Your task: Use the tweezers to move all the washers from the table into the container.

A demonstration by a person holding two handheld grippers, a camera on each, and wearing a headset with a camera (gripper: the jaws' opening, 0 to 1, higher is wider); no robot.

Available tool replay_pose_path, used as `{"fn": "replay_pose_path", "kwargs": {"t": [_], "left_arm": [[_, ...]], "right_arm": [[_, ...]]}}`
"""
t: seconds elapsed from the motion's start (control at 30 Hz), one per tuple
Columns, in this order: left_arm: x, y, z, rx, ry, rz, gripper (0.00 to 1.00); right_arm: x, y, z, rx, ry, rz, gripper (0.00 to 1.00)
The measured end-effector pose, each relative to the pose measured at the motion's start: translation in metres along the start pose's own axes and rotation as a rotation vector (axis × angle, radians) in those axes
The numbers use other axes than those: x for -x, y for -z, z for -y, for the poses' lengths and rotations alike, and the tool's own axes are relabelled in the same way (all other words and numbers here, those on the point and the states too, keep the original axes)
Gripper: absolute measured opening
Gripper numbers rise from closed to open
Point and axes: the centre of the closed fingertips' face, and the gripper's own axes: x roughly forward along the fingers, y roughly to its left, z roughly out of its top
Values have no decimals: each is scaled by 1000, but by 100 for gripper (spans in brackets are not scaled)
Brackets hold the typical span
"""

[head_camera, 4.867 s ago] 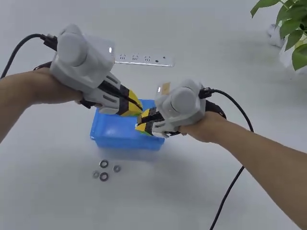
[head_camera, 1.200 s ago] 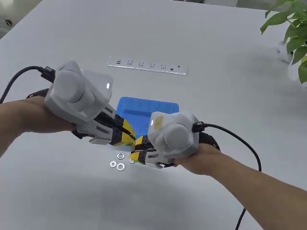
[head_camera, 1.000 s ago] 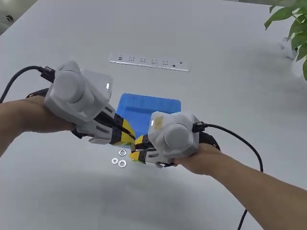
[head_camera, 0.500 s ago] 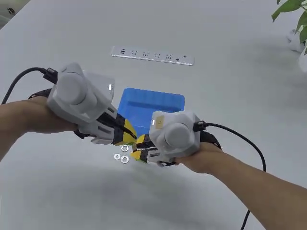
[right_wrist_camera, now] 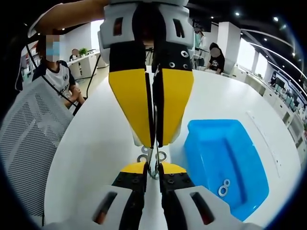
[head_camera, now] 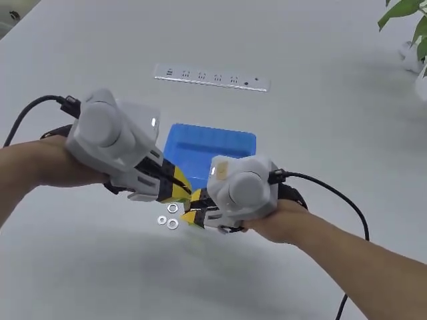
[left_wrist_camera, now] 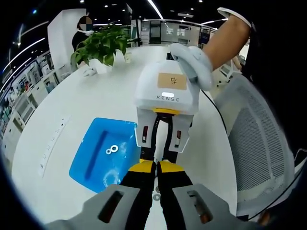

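Note:
Thin metal tweezers (left_wrist_camera: 157,147) (right_wrist_camera: 154,155) are pinched between both grippers, which meet tip to tip. My left gripper (head_camera: 184,192) (left_wrist_camera: 156,166) is shut on them from the left, and my right gripper (head_camera: 194,215) (right_wrist_camera: 153,168) is shut on them from the right. The tweezer tips point down at a few loose washers (head_camera: 172,209) (right_wrist_camera: 162,155) on the white table, just in front of the blue container (head_camera: 212,148) (left_wrist_camera: 91,160) (right_wrist_camera: 230,158). Two washers (left_wrist_camera: 112,150) (right_wrist_camera: 223,188) lie inside the container. Whether the tips hold a washer I cannot tell.
A white power strip (head_camera: 211,77) lies beyond the container. A potted plant (head_camera: 407,20) stands at the far right corner. Black cables (head_camera: 333,200) trail from both grippers. A mesh chair (left_wrist_camera: 259,139) and people stand off the table.
Since 4.9 s ago both grippers have come from above the container down to the washers in front of it. Over the last second they have hardly moved; the head camera has shifted.

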Motion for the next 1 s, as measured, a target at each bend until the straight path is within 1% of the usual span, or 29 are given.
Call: {"fn": "replay_pose_path", "kwargs": {"t": [0.37,1.0], "left_arm": [[-2,-1,-1,7,6,9,5],[0,-1,1,11,11,5,5]], "right_arm": [[0,2,1,-30,-7,-2,10],[0,0,-2,-30,-16,-8,9]]}}
